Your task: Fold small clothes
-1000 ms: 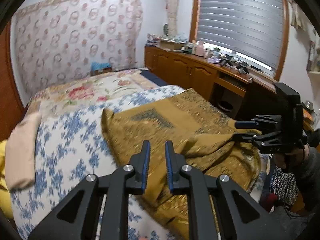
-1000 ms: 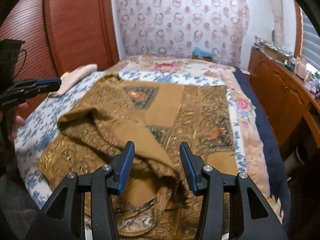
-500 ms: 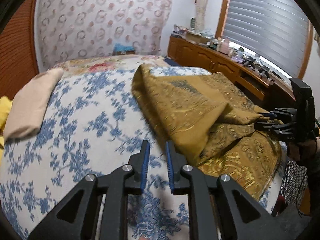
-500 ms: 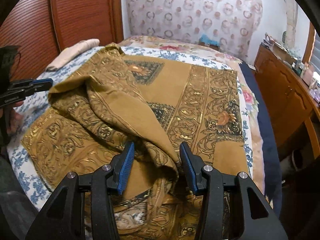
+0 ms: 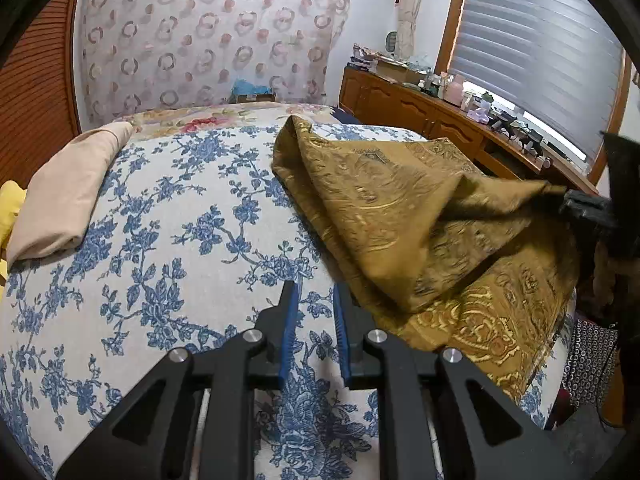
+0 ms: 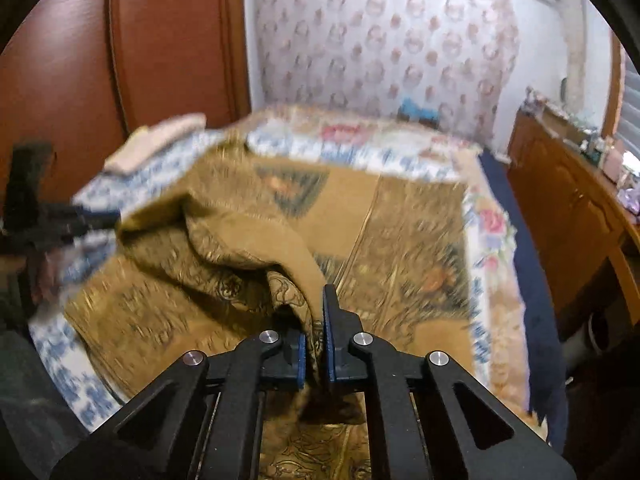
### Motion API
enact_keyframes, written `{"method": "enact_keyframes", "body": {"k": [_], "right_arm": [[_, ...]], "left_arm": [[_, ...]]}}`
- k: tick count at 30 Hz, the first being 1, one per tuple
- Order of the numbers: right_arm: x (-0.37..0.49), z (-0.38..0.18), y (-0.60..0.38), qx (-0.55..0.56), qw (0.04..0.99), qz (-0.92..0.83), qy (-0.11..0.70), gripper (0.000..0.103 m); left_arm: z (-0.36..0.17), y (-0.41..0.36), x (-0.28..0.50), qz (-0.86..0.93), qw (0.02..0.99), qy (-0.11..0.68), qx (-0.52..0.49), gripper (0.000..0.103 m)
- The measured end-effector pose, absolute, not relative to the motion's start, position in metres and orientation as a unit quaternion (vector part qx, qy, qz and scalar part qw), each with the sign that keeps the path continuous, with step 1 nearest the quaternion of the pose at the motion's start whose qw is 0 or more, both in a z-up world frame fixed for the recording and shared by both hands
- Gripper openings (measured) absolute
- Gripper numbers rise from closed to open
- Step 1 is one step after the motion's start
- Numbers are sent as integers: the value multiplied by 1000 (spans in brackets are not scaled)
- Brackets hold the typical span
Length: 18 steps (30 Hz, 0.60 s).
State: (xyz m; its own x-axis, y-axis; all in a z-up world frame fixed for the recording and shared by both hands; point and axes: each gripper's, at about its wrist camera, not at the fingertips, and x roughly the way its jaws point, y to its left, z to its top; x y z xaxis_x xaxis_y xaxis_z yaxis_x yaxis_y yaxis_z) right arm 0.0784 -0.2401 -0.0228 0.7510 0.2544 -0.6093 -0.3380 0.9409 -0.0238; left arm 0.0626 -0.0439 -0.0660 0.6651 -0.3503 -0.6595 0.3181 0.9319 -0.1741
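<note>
A mustard-gold patterned cloth (image 5: 420, 220) lies partly folded over itself on the blue-flowered bedspread (image 5: 160, 240). My right gripper (image 6: 315, 320) is shut on a raised fold of the cloth (image 6: 240, 240) and lifts it; it shows at the right edge of the left wrist view (image 5: 580, 204). My left gripper (image 5: 315, 312) hovers over the bedspread just left of the cloth's near edge, its jaws a narrow gap apart with nothing between them. It shows at the left of the right wrist view (image 6: 96, 216).
A folded beige cloth (image 5: 68, 188) and something yellow (image 5: 8, 212) lie at the bed's left side. A wooden sideboard (image 5: 440, 120) with clutter runs along the right under the window. A wooden headboard (image 6: 120, 60) stands at the left.
My right gripper has closed on the cloth fold and pulled it up. My left gripper has moved a little left, off the cloth.
</note>
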Motion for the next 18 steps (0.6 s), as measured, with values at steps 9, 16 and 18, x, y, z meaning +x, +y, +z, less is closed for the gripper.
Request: {"method": "enact_keyframes", "body": {"k": [9, 16, 18], "right_arm": [[78, -29, -282, -66, 933, 85, 345, 4], [69, -37, -284, -84, 927, 82, 355, 33], [63, -27, -281, -86, 934, 94, 333, 38]], "left_arm": [[-52, -44, 59, -175, 919, 353, -20, 15], [-40, -53, 55, -176, 924, 339, -7, 15], [-39, -55, 54, -177, 925, 337, -4, 15]]}}
